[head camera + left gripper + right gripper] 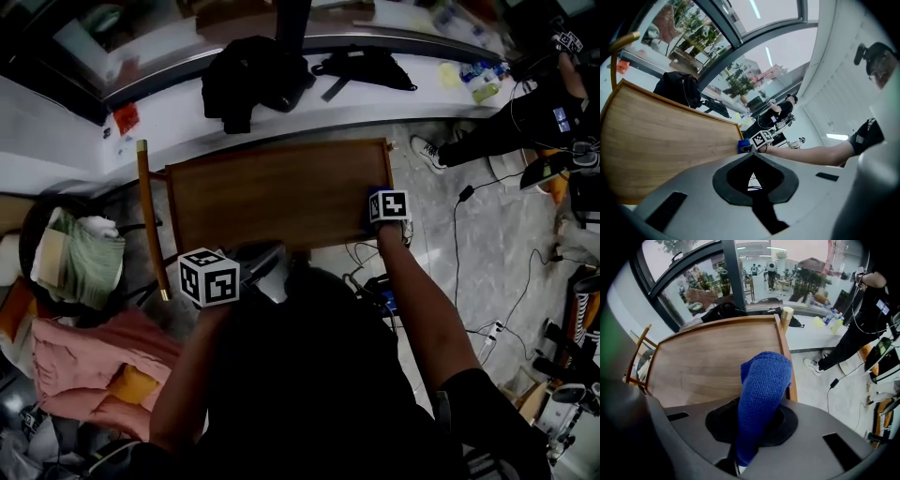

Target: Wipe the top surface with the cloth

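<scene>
The wooden top point(281, 192) is a rectangular tray-like surface with a raised rim, also seen in the left gripper view point(661, 136) and the right gripper view point(712, 362). My right gripper point(380, 214) is at the top's right edge, near the front corner, shut on a blue knitted cloth point(764, 385). The cloth's free end folds over onto the wood by the rim, and it shows small in the left gripper view point(743, 146). My left gripper point(270, 258) hovers at the front edge, left of centre, jaws together with nothing between them point(752, 157).
A wooden rail with brass ends point(150, 220) runs along the top's left side. A black jacket point(253, 75) and a black bag point(366, 66) lie on the white ledge behind. A person in black point(534, 112) stands far right. Cables point(469, 234) cross the floor.
</scene>
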`<state>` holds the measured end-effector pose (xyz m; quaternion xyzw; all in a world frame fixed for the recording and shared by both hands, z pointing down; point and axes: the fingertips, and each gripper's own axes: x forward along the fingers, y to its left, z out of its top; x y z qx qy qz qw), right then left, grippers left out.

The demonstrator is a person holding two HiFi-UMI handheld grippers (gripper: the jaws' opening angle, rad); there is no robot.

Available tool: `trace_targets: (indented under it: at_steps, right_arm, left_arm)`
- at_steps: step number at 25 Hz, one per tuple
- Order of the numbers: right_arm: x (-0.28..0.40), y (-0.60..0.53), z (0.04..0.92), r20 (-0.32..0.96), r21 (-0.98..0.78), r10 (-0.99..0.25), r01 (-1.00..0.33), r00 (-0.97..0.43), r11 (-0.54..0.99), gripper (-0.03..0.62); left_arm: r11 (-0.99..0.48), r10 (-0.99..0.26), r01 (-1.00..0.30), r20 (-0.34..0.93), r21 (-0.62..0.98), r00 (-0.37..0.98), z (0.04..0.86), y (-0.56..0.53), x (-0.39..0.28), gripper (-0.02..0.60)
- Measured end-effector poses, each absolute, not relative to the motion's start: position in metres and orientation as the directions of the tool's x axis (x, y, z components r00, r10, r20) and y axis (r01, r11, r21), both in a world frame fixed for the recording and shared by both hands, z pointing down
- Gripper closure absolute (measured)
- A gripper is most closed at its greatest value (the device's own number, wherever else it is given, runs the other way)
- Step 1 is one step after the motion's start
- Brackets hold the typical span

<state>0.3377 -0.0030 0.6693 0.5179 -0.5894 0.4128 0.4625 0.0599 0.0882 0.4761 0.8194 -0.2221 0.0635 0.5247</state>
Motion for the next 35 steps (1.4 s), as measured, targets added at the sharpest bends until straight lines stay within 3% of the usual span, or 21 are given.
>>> trace_targets:
  at_steps: [3, 7, 12, 17, 26, 35]
  right_arm:
    - [0.307, -0.006, 0.652, 0.945, -0.085, -0.307, -0.992, -0.108, 0.089, 0.546]
    - [0.165, 0.001, 0.625, 0.863, -0.299, -0.350, -0.926, -0.365, 0.230, 0.546]
    - [-0.030, 0.039, 0.619, 0.742, -0.537, -0.204, -0.749, -0.639, 0.389, 0.546]
    - [-0.153, 0.080, 0.639, 0.706, -0.607, -0.054, -0.642, -0.706, 0.469, 0.546]
    - [-0.206, 0.112, 0.685, 0.768, -0.568, 0.042, -0.649, -0.639, 0.507, 0.546]
    - [-0.183, 0.113, 0.692, 0.809, -0.519, 0.114, -0.608, -0.577, 0.601, 0.546]
  left_arm:
    - [-0.362, -0.301, -0.429, 0.332, 0.827, 0.894, 0.466, 0.092, 0.031, 0.572]
    - [-0.340, -0.328, -0.451, 0.345, 0.826, 0.879, 0.466, 0.103, -0.032, 0.572]
    - [-0.268, -0.358, -0.472, 0.369, 0.840, 0.858, 0.473, 0.132, -0.106, 0.572]
    - [-0.286, -0.361, -0.473, 0.363, 0.834, 0.859, 0.473, 0.164, -0.152, 0.572]
    - [-0.225, -0.397, -0.505, 0.396, 0.833, 0.828, 0.482, 0.186, -0.197, 0.572]
    - [-0.254, -0.358, -0.480, 0.379, 0.840, 0.853, 0.478, 0.176, -0.156, 0.572]
